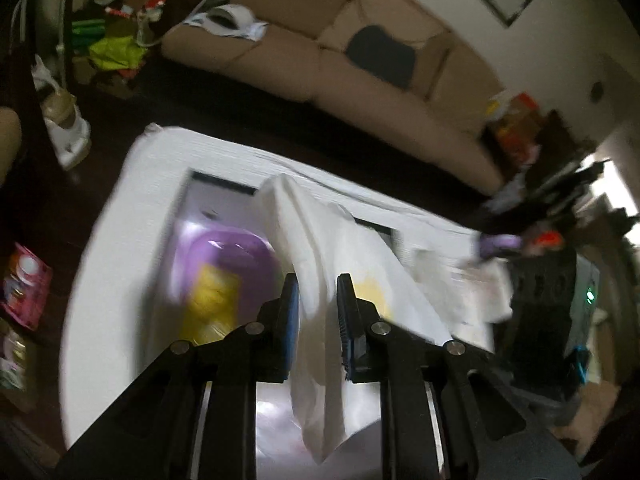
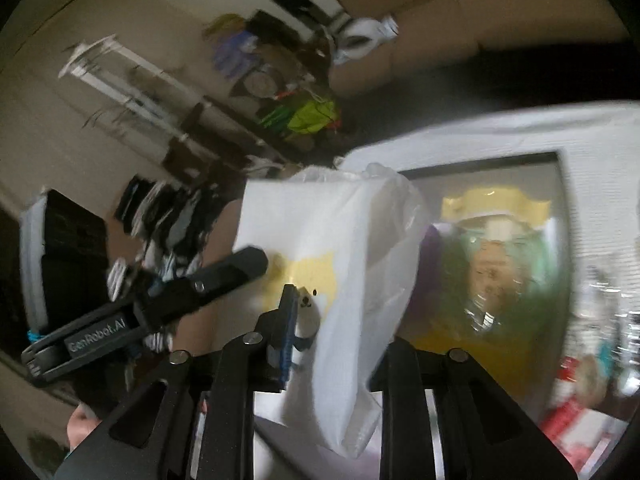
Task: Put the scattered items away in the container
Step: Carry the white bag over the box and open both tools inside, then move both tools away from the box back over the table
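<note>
A white plastic bag (image 1: 320,264) with a yellow print hangs over a clear container (image 1: 208,208) on a white table (image 1: 120,240). My left gripper (image 1: 318,296) is shut on a fold of the bag. In the right wrist view my right gripper (image 2: 332,320) is also shut on the bag (image 2: 320,232), which hides its right finger. The left gripper (image 2: 224,276) shows there at the bag's left edge. Inside the container lie a purple lid (image 1: 232,252), a yellow packet (image 1: 212,304) and a green-tinted jar (image 2: 496,272) with a yellow lid.
A beige sofa (image 1: 360,72) stands behind the table across dark floor. Snack packets (image 1: 24,288) lie at the left. Red packets (image 2: 568,420) lie at the right of the container. A cluttered shelf (image 2: 280,92) stands by the wall.
</note>
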Available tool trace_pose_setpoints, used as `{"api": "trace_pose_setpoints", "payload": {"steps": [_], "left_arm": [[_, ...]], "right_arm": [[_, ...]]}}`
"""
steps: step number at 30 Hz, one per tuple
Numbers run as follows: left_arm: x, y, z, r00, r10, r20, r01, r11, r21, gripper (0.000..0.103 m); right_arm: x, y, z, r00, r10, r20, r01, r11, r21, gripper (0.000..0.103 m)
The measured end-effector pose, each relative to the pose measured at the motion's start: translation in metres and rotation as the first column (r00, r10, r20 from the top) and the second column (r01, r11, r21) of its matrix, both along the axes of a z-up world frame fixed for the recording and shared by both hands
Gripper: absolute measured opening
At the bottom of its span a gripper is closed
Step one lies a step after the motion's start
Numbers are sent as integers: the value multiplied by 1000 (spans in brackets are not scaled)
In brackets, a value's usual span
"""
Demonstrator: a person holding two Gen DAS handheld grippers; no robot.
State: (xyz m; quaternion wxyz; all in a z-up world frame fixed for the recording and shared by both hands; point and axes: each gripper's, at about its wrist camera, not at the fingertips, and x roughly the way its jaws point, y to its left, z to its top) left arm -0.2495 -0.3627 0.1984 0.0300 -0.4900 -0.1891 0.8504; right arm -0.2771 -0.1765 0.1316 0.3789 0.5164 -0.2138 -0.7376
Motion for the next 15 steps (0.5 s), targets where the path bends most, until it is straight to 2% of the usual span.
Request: {"api": "trace_pose_setpoints", "payload": {"steps": [1, 2, 4, 5, 6, 9, 13, 15], "left_arm": [[-8, -6, -13, 999, 23, 39, -22, 999, -41, 20], [-12, -9, -25, 997, 38, 66, -32, 996, -81, 21], [-10, -12, -38, 995, 52, 84, -40, 988, -146, 24], [-6, -13, -43, 995, 50, 87, -36, 987, -158, 29], [-1, -15, -46, 995, 53, 87, -36, 982, -186, 34], [9, -15, -46, 996, 52, 66, -34, 969, -246, 39], [25, -9, -41, 996, 52, 73, -35, 976, -213, 43], [36, -1, -35, 996, 51, 67, -35, 975, -219, 53]], "right_arm": [[-9, -12, -19, 998, 3, 61, -6, 999, 41, 52], [-12, -19, -31, 996, 4, 90, -13, 996, 93, 65], [-11, -21, -41, 998, -4, 63, -8, 979, 203, 66], [-9, -18, -41, 999, -5, 35, -3, 974, 228, 68], [-7, -13, -37, 1000, 3, 7, -5, 970, 242, 73], [-2, 8, -23, 998, 16, -59, 0, 967, 256, 78], [4, 25, -11, 997, 17, -69, 3, 960, 281, 81], [14, 29, -5, 997, 18, -75, 5, 957, 291, 81]]}}
